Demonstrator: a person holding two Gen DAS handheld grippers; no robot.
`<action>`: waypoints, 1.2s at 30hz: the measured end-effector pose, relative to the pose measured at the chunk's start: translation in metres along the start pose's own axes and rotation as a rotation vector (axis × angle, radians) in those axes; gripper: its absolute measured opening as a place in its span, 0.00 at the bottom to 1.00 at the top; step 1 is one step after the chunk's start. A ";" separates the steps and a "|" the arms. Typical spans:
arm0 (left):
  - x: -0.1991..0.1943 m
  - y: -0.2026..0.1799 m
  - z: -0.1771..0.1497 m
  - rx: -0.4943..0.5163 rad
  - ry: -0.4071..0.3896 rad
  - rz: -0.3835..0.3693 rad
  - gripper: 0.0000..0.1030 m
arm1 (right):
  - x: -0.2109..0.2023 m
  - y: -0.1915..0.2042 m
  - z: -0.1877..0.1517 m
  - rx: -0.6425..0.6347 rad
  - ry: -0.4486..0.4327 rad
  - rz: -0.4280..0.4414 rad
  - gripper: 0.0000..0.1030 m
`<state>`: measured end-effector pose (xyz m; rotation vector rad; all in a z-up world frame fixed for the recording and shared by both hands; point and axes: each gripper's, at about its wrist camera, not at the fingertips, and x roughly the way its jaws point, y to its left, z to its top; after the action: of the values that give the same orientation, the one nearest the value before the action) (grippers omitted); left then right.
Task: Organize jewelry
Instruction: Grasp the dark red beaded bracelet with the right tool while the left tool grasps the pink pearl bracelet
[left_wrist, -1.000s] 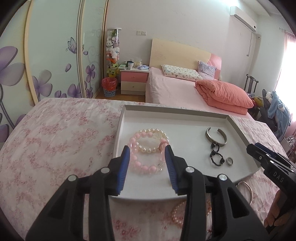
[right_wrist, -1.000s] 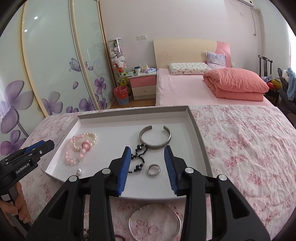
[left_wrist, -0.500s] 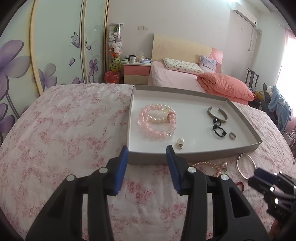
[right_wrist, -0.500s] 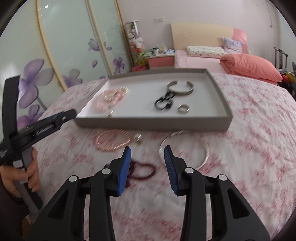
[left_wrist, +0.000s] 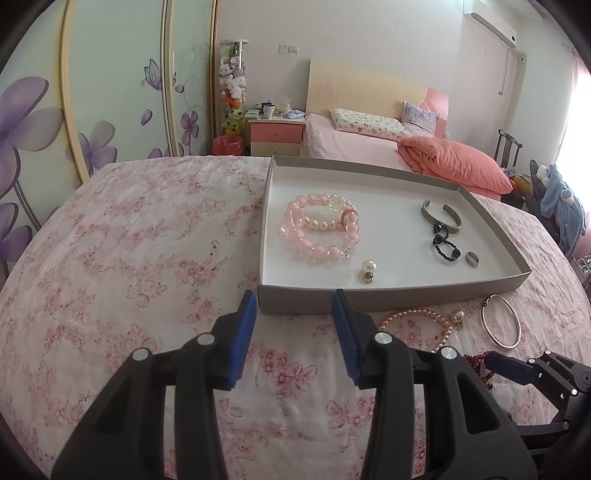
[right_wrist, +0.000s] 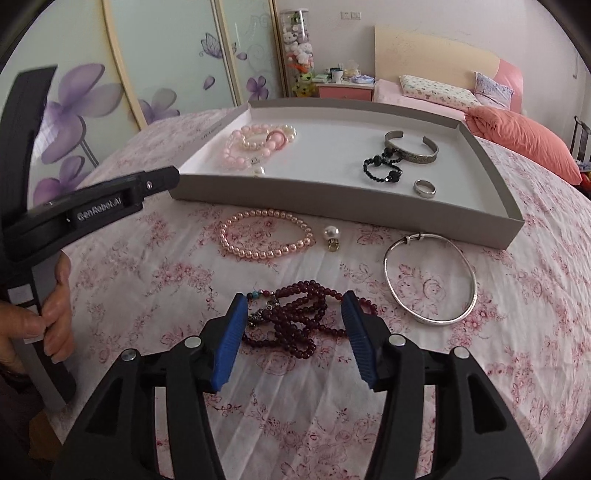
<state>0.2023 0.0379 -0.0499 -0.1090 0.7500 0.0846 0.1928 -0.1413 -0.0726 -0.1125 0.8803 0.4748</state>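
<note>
Right claw (right_wrist: 293, 317) spreading over dark red bead strand (right_wrist: 295, 321), nothing pinched yet. Lower pads astride bunched loops, pinch centre. Left claw (left_wrist: 293, 314) half-spread, empty, near tray (left_wrist: 369, 301).

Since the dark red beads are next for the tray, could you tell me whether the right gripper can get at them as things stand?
Probably yes. The right gripper is opening, its jaws either side of the dark red beads on the bedspread, with nothing over them; the silver bangle lies apart.
</note>
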 end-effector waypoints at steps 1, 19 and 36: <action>0.000 0.000 0.000 0.002 0.001 0.000 0.41 | -0.001 0.002 -0.001 -0.014 0.001 -0.012 0.50; 0.001 -0.027 -0.009 0.066 0.040 -0.052 0.50 | -0.017 -0.020 -0.019 0.030 -0.007 -0.024 0.11; 0.036 -0.068 -0.014 0.182 0.154 -0.049 0.40 | -0.034 -0.057 -0.039 0.118 -0.017 -0.085 0.10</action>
<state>0.2264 -0.0296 -0.0799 0.0405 0.9047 -0.0392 0.1718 -0.2150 -0.0765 -0.0376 0.8816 0.3436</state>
